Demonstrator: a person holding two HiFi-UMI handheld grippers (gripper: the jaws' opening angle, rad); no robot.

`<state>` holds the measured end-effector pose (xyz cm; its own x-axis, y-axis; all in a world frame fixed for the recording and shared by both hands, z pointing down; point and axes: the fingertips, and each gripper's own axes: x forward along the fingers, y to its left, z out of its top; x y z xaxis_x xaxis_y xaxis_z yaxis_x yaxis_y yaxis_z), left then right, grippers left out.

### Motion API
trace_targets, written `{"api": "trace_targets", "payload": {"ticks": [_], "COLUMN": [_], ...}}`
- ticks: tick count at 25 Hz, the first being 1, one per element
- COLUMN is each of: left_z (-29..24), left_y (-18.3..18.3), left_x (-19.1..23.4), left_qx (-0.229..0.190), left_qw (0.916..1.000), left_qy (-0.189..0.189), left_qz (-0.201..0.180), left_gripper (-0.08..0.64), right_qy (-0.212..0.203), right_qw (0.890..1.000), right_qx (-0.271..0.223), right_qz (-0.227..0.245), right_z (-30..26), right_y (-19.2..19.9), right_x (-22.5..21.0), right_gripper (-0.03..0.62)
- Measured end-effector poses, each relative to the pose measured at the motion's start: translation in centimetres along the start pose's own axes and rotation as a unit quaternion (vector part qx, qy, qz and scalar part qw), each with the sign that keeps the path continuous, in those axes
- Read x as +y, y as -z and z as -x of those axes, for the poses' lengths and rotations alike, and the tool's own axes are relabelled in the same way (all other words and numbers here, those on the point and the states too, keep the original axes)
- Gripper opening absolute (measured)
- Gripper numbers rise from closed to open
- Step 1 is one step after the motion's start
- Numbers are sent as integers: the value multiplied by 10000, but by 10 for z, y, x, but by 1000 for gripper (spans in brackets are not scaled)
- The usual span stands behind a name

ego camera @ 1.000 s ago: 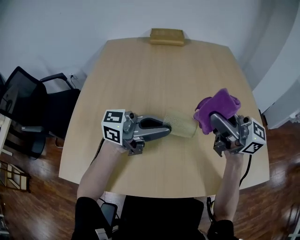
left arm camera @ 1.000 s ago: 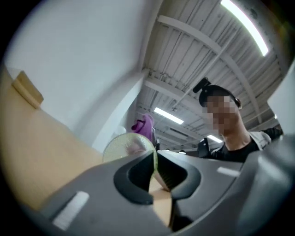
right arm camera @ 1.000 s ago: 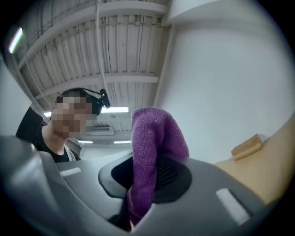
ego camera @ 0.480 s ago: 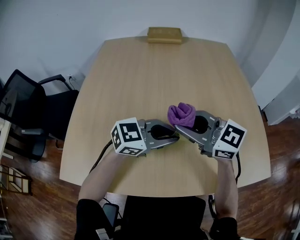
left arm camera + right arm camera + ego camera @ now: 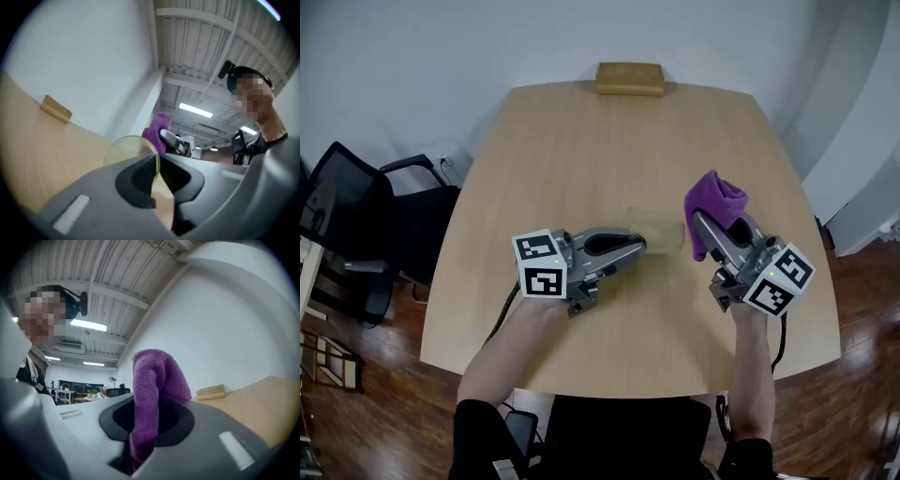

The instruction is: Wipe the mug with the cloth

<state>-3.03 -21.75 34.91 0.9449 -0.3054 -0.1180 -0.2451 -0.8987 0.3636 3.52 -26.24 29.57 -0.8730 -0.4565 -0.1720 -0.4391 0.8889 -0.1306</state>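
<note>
Jaws of left gripper point(image 5: 639, 246) nearly together, pinching the thin wall of the mug point(image 5: 664, 234). In the left gripper view its edge runs up between the pads. Jaws of right gripper point(image 5: 699, 221) clamped on the cloth point(image 5: 719, 195), a purple fold standing up past the tips.

Mug sits low over the table point(image 5: 609, 141), near the middle, tipped sideways in line with the left gripper. Cannot tell whether it rests on the wood. Cloth is just beside it, apparently apart.

Reading: left hand steadies the mug by its edge, which leaves most of the surface free. Right hand carries the cloth as a wad, ready to rub.

Mug is translucent, pale yellow-green and finely textured, almost lost against the tabletop from above. Round outline is clear in the left gripper view. No handle seen.
</note>
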Motion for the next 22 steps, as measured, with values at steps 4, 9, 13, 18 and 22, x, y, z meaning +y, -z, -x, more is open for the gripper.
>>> {"api": "trace_targets", "payload": {"ticks": [4, 9, 13, 18, 22], "left_z": [-9, -15, -13, 10, 13], "left_y": [12, 27, 11, -25, -28], "left_x": [-2, 6, 4, 19, 15], "left_qx": [233, 574, 207, -1306, -1424], "left_qw": [9981, 9919, 9959, 9895, 9882], "left_qy": [-215, -552, -529, -184, -169], "left_qz": [-529, -990, -709, 584, 545], "left_gripper": [44, 46, 44, 44, 44], "right_qy": [-219, -905, -1305, 137, 159], "right_qw": [9959, 9936, 9901, 9975, 9988], "right_qx": [664, 542, -198, -687, -429], "right_qz": [570, 415, -468, -14, 148], "right_z": [-28, -44, -30, 2, -11], "right_y": [36, 45, 14, -17, 0], "right_x": [33, 71, 65, 7, 14], "right_gripper": [61, 62, 61, 61, 60]}}
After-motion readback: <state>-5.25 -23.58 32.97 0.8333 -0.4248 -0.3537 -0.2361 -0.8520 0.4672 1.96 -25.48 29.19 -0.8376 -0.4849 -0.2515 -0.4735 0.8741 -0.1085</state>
